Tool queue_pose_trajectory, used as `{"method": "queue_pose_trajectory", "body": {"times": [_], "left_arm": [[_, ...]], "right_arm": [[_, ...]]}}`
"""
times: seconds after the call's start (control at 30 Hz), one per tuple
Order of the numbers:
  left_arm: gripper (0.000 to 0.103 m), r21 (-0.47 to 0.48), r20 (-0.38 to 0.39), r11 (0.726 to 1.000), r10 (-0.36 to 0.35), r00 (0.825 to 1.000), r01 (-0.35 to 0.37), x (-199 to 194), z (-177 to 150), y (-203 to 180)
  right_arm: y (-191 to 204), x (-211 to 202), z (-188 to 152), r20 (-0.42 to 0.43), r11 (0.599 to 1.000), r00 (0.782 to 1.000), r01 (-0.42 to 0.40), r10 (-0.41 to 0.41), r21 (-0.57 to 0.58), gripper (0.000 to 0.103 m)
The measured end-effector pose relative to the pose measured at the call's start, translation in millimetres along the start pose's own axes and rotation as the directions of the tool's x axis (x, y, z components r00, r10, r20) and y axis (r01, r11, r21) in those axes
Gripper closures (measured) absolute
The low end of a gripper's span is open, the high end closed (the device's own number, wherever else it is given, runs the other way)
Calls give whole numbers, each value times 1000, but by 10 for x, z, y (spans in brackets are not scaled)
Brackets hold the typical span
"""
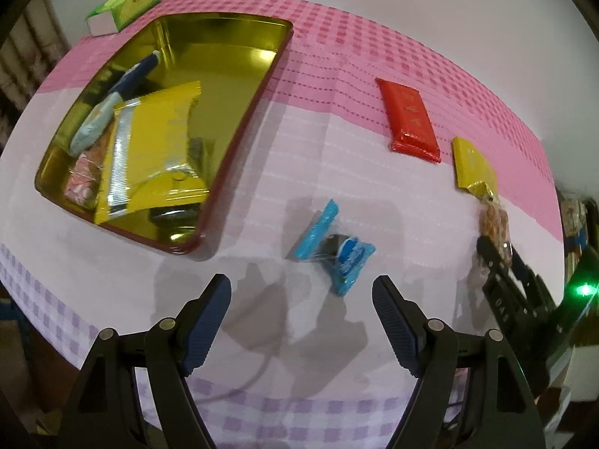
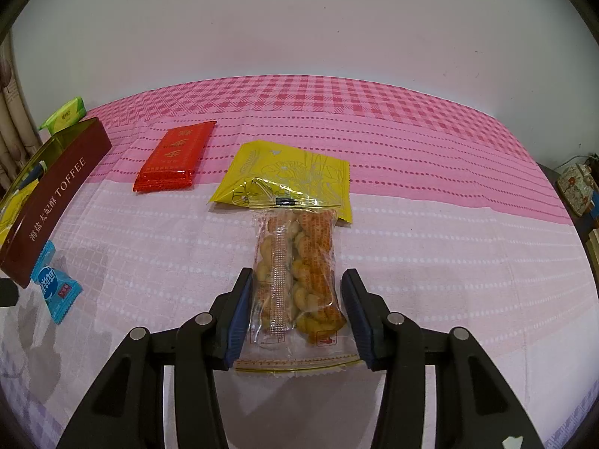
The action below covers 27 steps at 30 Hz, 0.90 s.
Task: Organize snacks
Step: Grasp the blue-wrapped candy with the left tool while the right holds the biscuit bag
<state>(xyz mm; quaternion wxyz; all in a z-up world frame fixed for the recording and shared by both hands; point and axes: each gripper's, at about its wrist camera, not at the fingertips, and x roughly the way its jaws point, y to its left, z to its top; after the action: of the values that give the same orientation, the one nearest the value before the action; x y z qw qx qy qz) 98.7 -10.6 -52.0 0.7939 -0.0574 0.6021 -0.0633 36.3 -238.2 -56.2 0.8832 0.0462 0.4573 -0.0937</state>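
Right gripper (image 2: 295,308): jaws are standing apart, straddling the clear twist-snack pack (image 2: 295,277) without pinching it; the pack is lying on the tablecloth (image 2: 449,262), its far end overlapping a yellow packet (image 2: 295,172).

Left gripper (image 1: 301,307): released, hovering near a blue candy (image 1: 333,249).

Gold tin (image 1: 232,48): sitting left, holding several snacks.

Red packet (image 1: 410,119): lying apart.

The right gripper (image 2: 295,314) straddles a clear snack packet (image 2: 295,273), jaws apart, near a yellow packet (image 2: 288,172).
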Motion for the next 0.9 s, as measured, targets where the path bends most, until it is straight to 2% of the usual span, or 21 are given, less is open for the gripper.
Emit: {"method": "queue_pose_trajectory", "body": {"times": [0.3,0.4,0.43,0.47,0.6,0.67,0.8,0.9], "left_arm": [[26,-67,-33,996,54,998,-56,247,141,-141],[27,-56,-33,995,81,996,-83,308,195,-154],[30,-46,-30,995,84,996,-85,326,209,-167],[38,-32,-26,996,86,996,-87,343,223,-180],[48,-2,-27,997,81,996,-81,400,290,-194],[61,15,-20,998,59,998,-59,417,323,-199],[62,47,-5,997,63,998,-63,421,325,-199],[62,86,-11,996,40,999,-39,443,354,-231]], "right_arm": [[4,-3,7,-1,1000,1000,0,0,0,58],[5,-5,6,-1,1000,1000,-4,4,-1,57],[4,-6,6,-1,1000,1000,-6,6,-1,56],[5,-6,7,-2,1000,1000,-6,6,-1,56],[16,-9,5,-2,1000,1000,-7,7,-5,54],[17,-10,6,-3,1000,1000,-6,6,-6,54],[20,-12,9,-3,1000,1000,-8,8,-6,54],[32,-9,11,-5,1000,1000,-8,8,-8,52]]}}
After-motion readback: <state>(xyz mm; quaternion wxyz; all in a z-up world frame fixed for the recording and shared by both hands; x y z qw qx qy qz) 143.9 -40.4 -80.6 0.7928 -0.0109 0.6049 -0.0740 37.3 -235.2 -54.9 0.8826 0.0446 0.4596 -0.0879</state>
